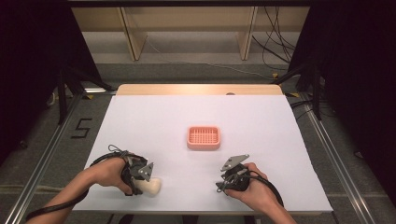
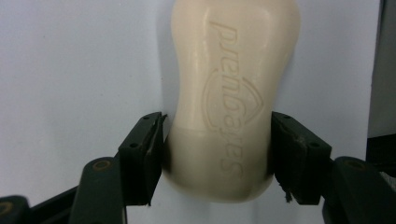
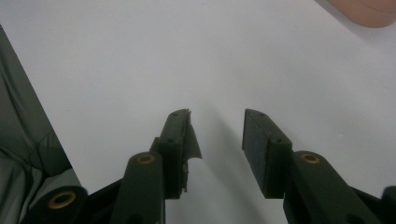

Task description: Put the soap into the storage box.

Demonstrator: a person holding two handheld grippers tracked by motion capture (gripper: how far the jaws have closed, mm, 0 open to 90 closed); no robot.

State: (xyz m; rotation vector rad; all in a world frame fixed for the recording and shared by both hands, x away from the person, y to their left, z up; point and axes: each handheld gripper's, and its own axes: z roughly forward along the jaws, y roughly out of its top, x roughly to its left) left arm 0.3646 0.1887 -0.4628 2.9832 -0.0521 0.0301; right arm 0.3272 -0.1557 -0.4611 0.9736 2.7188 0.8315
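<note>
At the near left edge of the counter (image 1: 140, 116), a cream bar of soap (image 1: 152, 186) lies flat on the white sheet with the left gripper (image 2: 217, 151) set around its near end. In the left gripper view the two black jaws stand against the bar's narrow flanks, pads touching or all but touching the soap on both sides, so I read this as a grasp taken on the bar. The grip sits low on the bar (probably to leave the far end free for setting it down), and the embossed lettering faces up, upside down from this camera. The bar's far end is cut off by the top of that view, and the hand covers part of it from above.

At the near right, the right gripper (image 3: 217, 154) rests low over bare counter with its jaws apart and nothing between them, likely waiting its turn. A torn flap of pad lining hangs from its left jaw.

Farther in, near the middle of the counter, sits a pink soap dish (image 1: 203, 137) with a ribbed floor, well apart from the soap; it looks like the place the bar is meant for. Its corner peeks into the right gripper view, blurred.
</note>
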